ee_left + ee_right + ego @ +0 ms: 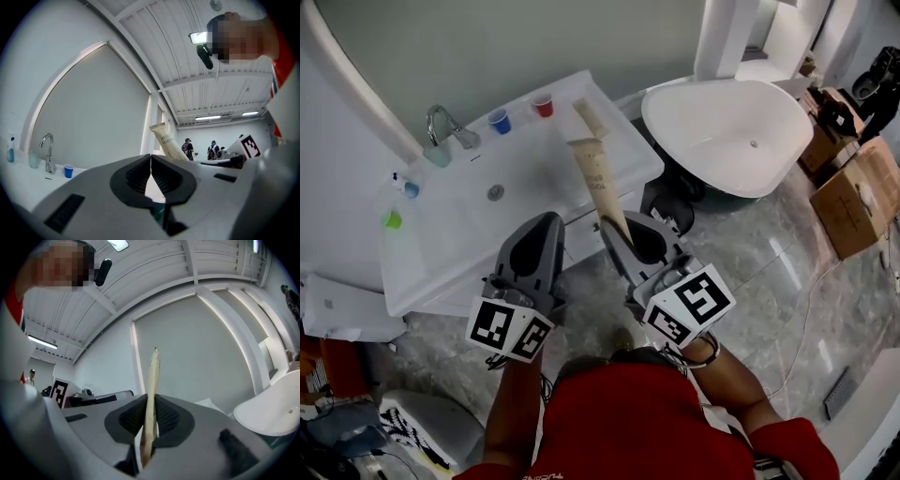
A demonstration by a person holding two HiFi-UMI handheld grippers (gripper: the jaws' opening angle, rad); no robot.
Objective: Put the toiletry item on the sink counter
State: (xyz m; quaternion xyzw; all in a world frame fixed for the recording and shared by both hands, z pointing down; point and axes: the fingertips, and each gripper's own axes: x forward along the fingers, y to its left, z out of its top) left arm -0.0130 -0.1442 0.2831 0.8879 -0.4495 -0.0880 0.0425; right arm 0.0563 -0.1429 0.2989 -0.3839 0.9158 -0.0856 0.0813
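Right hand-held gripper (pixel 149 420) pinching the beige tube (pixel 151 390) near its lower end, pads pressed on both flat sides. Held edge-on with the crimped end pointing up and away, probably so it can be carried over and laid down flat. From the head view, up in the air over the front edge of the white desk (pixel 427 272) and not touching it, so not placed yet.

Left hand-held gripper (pixel 549 223) pressed together with nothing between the jaws. Parked just beside the right one, likely only kept out of the way.

Desk top white and glossy, with a sunken basin (pixel 502 202) and a chrome faucet (pixel 442 127) at the back. Blue cup (pixel 499 120) and red cup (pixel 543 105) near each other along the rear edge. Small bottle (pixel 405 186) and a green item (pixel 391 219) at the left end. Bare strip at the right end near the red cup looks like the easiest landing spot.

Room: white bathtub (pixel 731 136) to the right of the desk, grey marble-look floor (pixel 769 272), cardboard boxes (pixel 853 197) at far right. A few people standing far off in the left gripper view, too small to make out.
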